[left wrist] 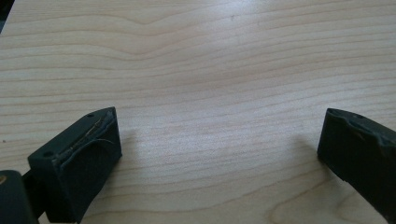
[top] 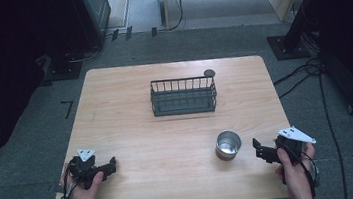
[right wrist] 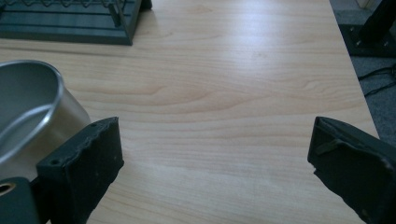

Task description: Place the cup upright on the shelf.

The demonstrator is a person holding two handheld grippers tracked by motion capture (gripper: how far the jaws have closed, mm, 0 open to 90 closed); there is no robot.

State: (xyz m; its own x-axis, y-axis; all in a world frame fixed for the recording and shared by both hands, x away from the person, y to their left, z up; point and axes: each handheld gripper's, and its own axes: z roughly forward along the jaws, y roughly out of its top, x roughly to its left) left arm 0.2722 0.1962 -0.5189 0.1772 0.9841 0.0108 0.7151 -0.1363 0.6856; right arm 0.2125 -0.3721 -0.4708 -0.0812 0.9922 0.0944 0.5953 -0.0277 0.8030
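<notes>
Right gripper [top: 260, 151]: hand at counter [top: 168, 130] near-right edge, level, aimed left; fingers [right wrist: 84, 163] wide, holding nothing. Steel cup [top: 228, 145]: upright, just beside its tips, not touching. Left gripper [top: 105, 167]: near-left, fingers wide, nothing between. Wire basket [top: 183, 96]: far centre.

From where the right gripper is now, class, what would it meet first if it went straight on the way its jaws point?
Probably nothing: the right gripper stands open over bare table, with the metal cup just left of that line and the wire basket farther left. Depth is uncertain.
</notes>
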